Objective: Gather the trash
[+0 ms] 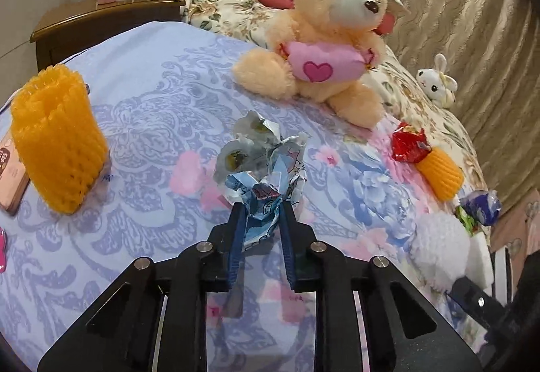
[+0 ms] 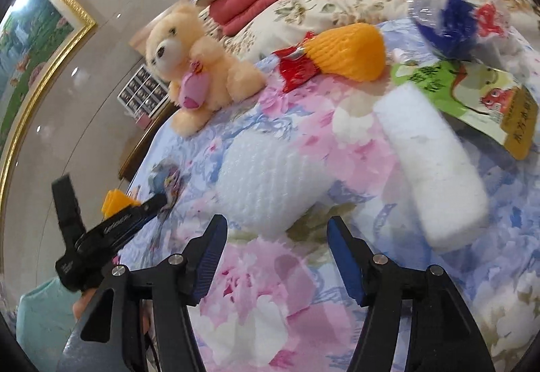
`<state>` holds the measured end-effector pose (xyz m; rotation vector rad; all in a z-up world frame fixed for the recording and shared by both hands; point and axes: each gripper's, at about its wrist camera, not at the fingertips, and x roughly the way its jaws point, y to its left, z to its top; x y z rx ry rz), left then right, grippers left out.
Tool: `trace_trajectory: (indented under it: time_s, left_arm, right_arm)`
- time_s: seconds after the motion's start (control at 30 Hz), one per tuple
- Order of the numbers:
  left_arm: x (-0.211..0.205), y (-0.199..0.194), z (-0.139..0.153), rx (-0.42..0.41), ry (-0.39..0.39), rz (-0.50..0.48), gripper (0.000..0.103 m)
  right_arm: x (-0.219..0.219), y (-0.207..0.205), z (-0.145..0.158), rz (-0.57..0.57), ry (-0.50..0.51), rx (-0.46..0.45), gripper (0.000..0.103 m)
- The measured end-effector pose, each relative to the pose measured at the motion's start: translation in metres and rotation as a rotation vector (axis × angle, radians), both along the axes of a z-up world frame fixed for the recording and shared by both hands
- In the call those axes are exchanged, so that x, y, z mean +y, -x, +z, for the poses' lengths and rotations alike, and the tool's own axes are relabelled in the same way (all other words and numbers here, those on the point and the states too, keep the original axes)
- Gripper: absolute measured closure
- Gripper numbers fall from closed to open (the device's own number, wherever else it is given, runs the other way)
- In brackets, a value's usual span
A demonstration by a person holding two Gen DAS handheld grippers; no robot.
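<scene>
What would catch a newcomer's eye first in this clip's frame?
Probably the big cream teddy bear sitting on the floral bedspread, hugging a pink heart cushion. Next, the left gripper pinching a crumpled blue wrapper mid-bed, and the tall orange foam net standing at the left edge. The right gripper is open before a white foam net.
</scene>
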<state>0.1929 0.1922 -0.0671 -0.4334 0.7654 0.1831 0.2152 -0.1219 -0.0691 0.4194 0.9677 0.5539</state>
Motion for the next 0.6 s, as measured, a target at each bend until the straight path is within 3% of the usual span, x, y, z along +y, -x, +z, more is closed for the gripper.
trace_trajectory:
  time_s: [0.2, 0.27, 0.3, 0.33, 0.37, 0.6]
  left_arm:
    - [-0.023, 0.02, 0.003, -0.017, 0.028, -0.062, 0.084]
    - [-0.035, 0.025, 0.003, -0.016, 0.033, -0.089, 0.084]
    - [-0.04, 0.026, 0.003, -0.014, 0.035, -0.099, 0.084]
    - [-0.046, 0.028, 0.002, -0.012, 0.037, -0.112, 0.084]
    - [-0.051, 0.03, 0.002, -0.011, 0.037, -0.121, 0.084]
    - [-0.087, 0.038, 0.012, -0.028, 0.029, -0.201, 0.084]
  right_arm:
    - [-0.006, -0.019, -0.007, -0.053, -0.054, 0.029, 0.039]
    - [-0.003, -0.022, -0.007, -0.054, -0.059, 0.033, 0.043]
    - [-0.002, -0.022, -0.007, -0.049, -0.064, 0.032, 0.054]
    - [0.0, -0.022, -0.006, -0.037, -0.064, 0.026, 0.077]
    - [0.003, -0.021, -0.004, -0.024, -0.052, 0.018, 0.084]
    - [-0.005, 0.009, 0.021, 0.034, -0.031, -0.089, 0.086]
